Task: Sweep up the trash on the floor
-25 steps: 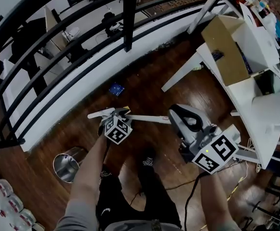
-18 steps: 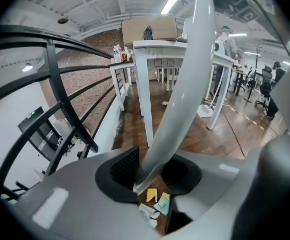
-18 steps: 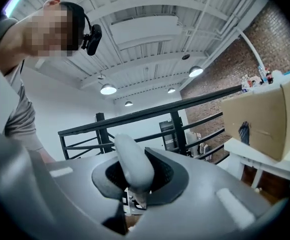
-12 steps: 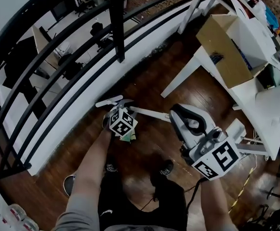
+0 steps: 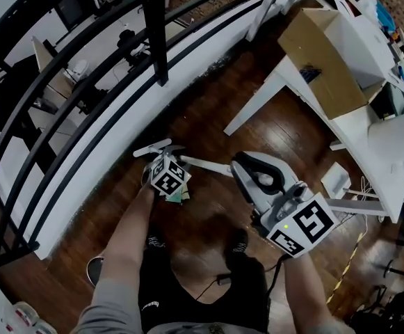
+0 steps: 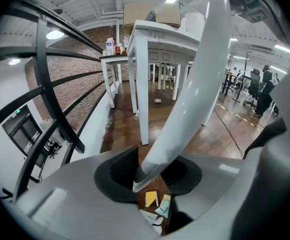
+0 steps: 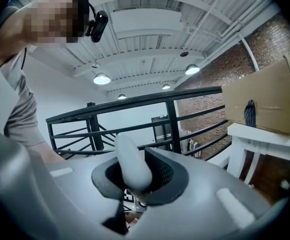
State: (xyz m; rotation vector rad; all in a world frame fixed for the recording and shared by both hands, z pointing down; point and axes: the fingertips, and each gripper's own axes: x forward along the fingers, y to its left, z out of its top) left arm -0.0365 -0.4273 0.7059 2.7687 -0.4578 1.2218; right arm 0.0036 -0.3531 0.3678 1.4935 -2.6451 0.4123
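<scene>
Floor: dark glossy wood planks (image 5: 208, 110), which we see from steeply above, past our own legs.
Railing: black metal bars (image 5: 153, 33) curve over a white base strip along the floor's left edge.
Table: a white table on slanted legs (image 5: 257, 110) stands at the right, with a plain brown cardboard box (image 5: 320, 44) open on top.
Handle: we hold a white handle (image 5: 205, 165), a smooth round tube that runs across between both grippers. Its far end forks just past the left one.
Left side: our left gripper (image 6: 147, 176) has its dark-padded jaws around the tube. They have just been easing a little wider, with the tube between the pads.
Right side: our right gripper (image 7: 135, 176) pinches the tube just below its rounded end cap, with the jaws narrow.
Trash: flat paper scraps (image 6: 152, 200), one yellow, one pale green and some white, lie on the planks directly under the left gripper and near the railing base. Any print on them is too small to read.
Markings: each gripper's cube carries black-and-white square codes.
Room: open planks stretch between the railing base and the table legs, and a yellow-and-black cable (image 5: 351, 252) trails at the right.
</scene>
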